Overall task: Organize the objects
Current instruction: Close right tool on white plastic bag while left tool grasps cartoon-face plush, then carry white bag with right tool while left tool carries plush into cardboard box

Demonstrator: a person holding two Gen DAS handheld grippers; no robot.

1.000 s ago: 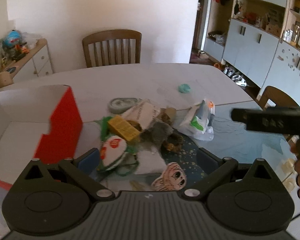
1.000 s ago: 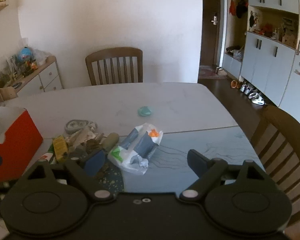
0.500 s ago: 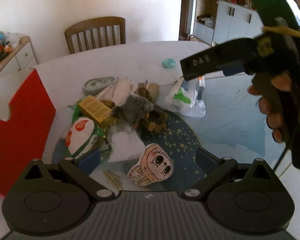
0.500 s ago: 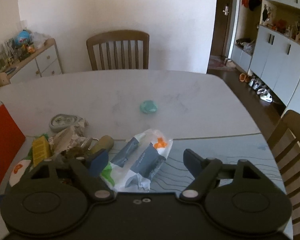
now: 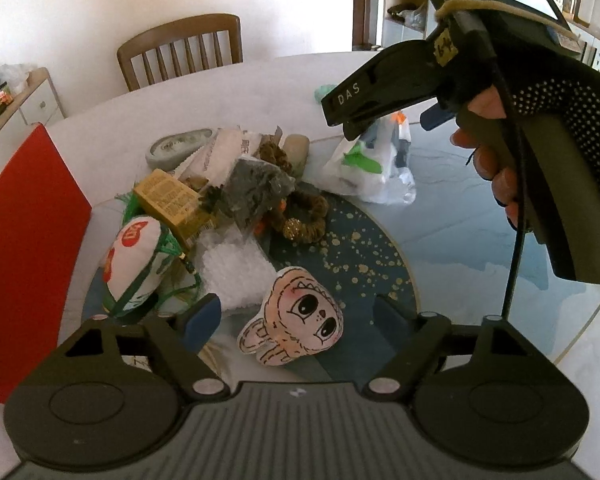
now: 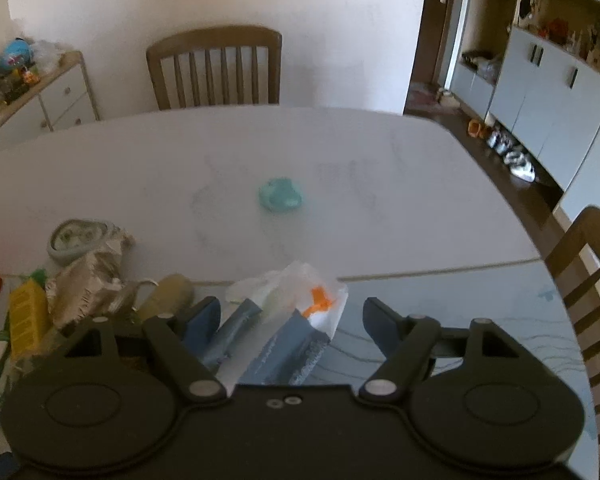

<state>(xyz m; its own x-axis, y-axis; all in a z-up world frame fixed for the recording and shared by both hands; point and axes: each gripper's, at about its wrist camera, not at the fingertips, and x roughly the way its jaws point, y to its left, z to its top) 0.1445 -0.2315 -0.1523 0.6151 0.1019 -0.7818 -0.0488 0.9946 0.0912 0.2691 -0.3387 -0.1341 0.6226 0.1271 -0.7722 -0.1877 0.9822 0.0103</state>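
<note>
The left gripper (image 5: 296,320) hangs over the near edge of the counter (image 6: 380,168) with its jaws spread wide and nothing between them; a flat cartoon-face cutout (image 5: 296,330) lies on the dark gold-speckled mat (image 5: 364,256) in the gap between the blue fingertips (image 5: 202,318), touching neither.

Behind the cutout sits the main heap. A white pouch with a red emblem (image 5: 134,256) lies at the left of the cutout, tangled in green cord, with a yellow printed box (image 5: 168,200) just behind it and a crinkled clear bag (image 5: 236,268) beside it. A grey foil packet (image 5: 256,188) rests on top of the heap, touching a brown scrunchie (image 5: 304,216) at its right. A grey oval tin (image 5: 178,148) lies at the far side of the heap. The red box wall (image 5: 24,248) stands to the left of the heap.

The right gripper (image 6: 292,318), seen from the left wrist as a black handle in a hand (image 5: 488,152) (only the fingers show), is also open. It hovers right over the white plastic bag of blue packets (image 6: 284,320), which lies to the right of the heap, and the bag's end sits between the parted fingers. Whether they touch it cannot be told. A teal lump (image 6: 280,195) lies alone on the counter, well beyond the bag, and a wooden chair (image 6: 216,68) stands at the far side.
</note>
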